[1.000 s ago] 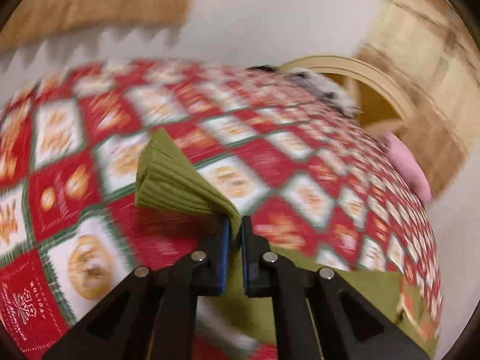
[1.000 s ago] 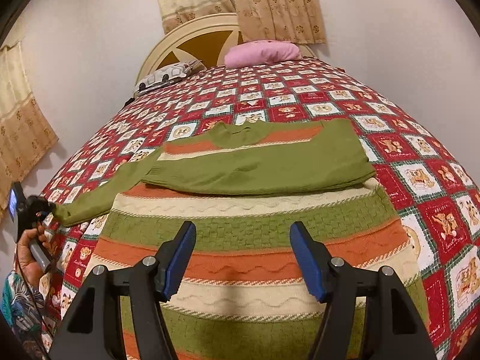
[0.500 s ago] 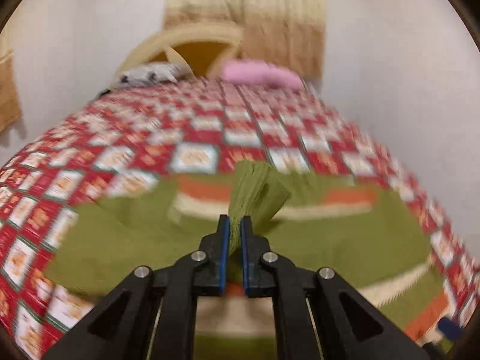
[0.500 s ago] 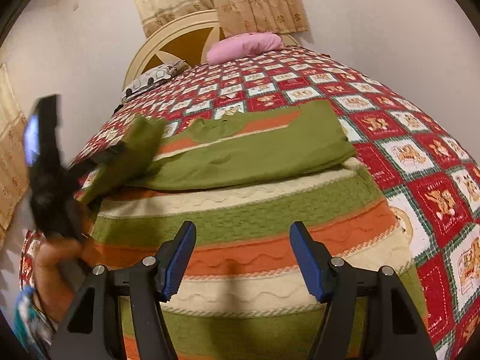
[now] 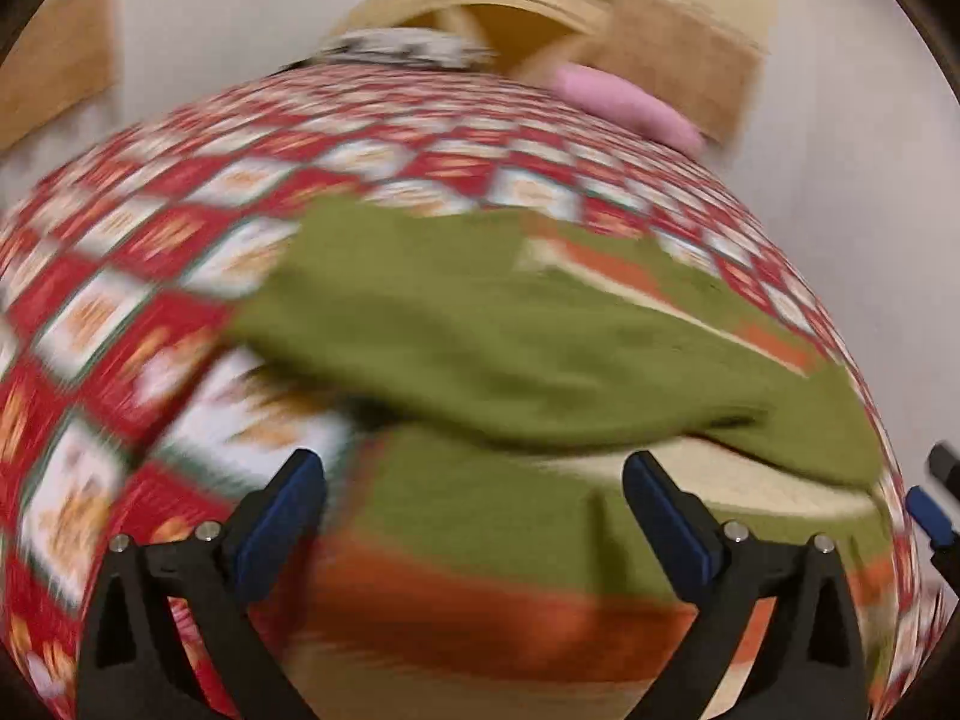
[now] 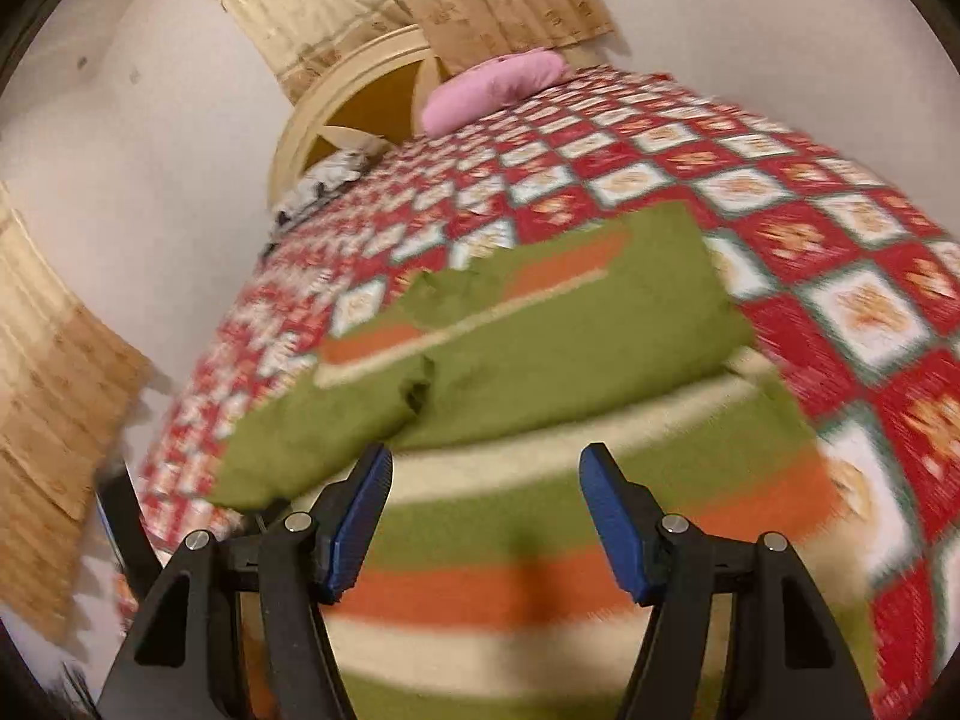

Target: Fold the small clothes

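A striped sweater (image 6: pixel 540 528) in green, orange and cream lies flat on the bed. Both green sleeves are folded across its chest: the left sleeve (image 6: pixel 312 438) and the right sleeve (image 6: pixel 600 336). In the left wrist view the sweater (image 5: pixel 540 348) fills the middle, blurred by motion. My left gripper (image 5: pixel 474 510) is open and empty just above the sweater's lower left part. My right gripper (image 6: pixel 483 516) is open and empty above the sweater's lower body. The right gripper's blue fingertip (image 5: pixel 927 507) shows at the left wrist view's right edge.
The bed carries a red, white and green patchwork quilt (image 6: pixel 780 192). A pink pillow (image 6: pixel 492 87) and a patterned pillow (image 6: pixel 324 180) lie by the arched headboard (image 6: pixel 360 96). Curtains (image 6: pixel 60 420) hang on the left and behind the bed.
My left gripper carried the left sleeve over the chest, opened and let it go. Both views have swung and tilted; the right gripper stays open.
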### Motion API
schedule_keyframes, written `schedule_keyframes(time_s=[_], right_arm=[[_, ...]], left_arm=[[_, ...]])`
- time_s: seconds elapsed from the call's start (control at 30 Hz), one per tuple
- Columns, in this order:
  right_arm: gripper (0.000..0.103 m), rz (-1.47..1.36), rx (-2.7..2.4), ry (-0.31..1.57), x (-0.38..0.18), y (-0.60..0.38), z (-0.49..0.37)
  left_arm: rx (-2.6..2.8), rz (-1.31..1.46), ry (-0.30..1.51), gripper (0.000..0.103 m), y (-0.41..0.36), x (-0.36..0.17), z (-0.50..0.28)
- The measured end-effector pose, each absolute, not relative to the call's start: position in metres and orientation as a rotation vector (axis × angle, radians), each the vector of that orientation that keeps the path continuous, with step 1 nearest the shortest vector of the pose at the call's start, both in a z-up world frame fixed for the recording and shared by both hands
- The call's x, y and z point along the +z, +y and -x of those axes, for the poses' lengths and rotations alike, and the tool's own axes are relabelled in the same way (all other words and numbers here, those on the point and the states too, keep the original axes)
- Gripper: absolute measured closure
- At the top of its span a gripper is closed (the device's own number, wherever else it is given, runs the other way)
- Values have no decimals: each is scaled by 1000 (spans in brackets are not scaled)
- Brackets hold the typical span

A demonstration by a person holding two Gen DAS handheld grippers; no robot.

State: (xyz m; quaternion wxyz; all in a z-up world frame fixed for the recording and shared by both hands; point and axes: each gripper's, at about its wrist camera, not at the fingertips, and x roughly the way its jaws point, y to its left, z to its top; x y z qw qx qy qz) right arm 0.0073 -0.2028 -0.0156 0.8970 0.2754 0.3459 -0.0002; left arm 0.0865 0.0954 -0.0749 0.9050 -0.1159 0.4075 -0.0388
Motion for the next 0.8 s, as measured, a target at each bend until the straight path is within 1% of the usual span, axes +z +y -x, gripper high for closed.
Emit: schedule_keyframes(time_s=[0.03,0.1,0.2,0.3,0.37,0.4,0.43,0.47,0.57,0.67,0.8], right_arm=[[37,-576,20,730,-16,-199,-19],[37,-612,72,783,-26,-190,-58],[37,-611,86,859,-49,-170,-100],[37,-538,91,926,-72,-145,-132],[37,-433,63,924,-76,-127,-141],[50,-351,47,914,-73,-117,-144],[87,-281,44,917,-70,-108,-147],[98,-228,49,931,-69,-102,-150],[98,-152,50,858,-43,-94,-147],[98,-146,68,700,9,-99,-131],[98,-142,58,562,66,-115,-117]], left_arm=[[-71,299,853,2,104,-81,-86],[-82,402,784,2,114,-81,-80],[-48,405,786,2,108,-86,-85],[-39,419,775,2,104,-88,-86],[-47,428,777,0,103,-89,-89],[-51,437,776,0,104,-90,-88],[-53,443,774,0,104,-91,-89],[-55,451,771,0,102,-91,-91],[-59,467,767,0,123,-88,-78],[-58,469,766,0,121,-88,-79],[-52,459,770,0,120,-86,-79]])
